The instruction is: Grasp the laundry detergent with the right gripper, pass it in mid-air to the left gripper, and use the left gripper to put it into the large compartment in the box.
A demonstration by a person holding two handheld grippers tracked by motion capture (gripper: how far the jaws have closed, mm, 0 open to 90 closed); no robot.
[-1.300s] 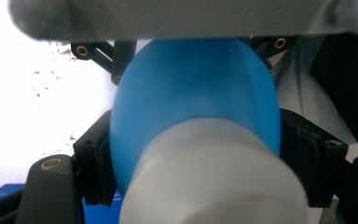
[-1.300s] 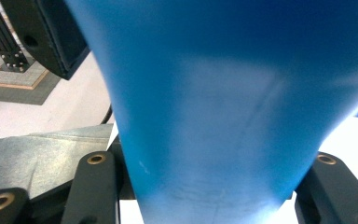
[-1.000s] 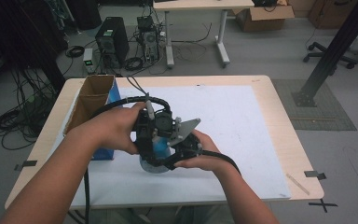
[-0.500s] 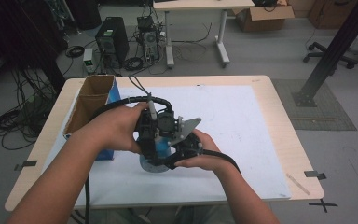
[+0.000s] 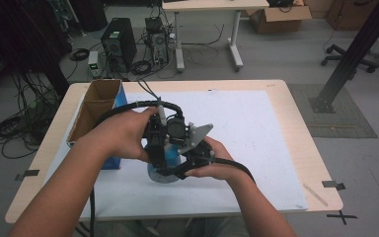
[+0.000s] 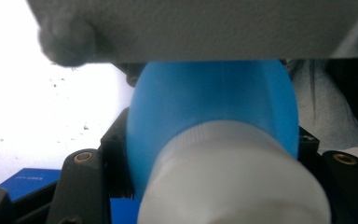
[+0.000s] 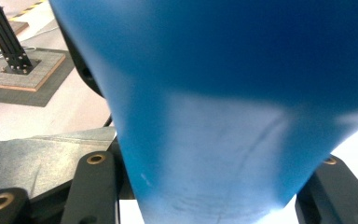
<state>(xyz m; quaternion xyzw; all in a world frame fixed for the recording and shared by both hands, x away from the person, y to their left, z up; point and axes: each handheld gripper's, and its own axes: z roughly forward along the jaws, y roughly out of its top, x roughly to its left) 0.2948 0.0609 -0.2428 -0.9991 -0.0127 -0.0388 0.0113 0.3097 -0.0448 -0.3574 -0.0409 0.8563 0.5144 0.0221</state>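
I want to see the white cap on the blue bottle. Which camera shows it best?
The left gripper view: the round white ribbed plastic cap sits large and near, on the blue plastic bottle. The right gripper view gives just the bottle's blue body; in the high view hands and hand-held grippers hide the cap.

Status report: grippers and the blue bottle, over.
Left gripper shut on the white cap. Right gripper shut on the blue bottle. Cardboard box stands apart at left; nothing in the way.

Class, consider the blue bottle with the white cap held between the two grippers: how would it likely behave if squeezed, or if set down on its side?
The blue bottle looks like smooth plastic, so probably light and somewhat slippery. Its rounded body suggests it would roll if laid down. The ridged white cap likely offers better grip.
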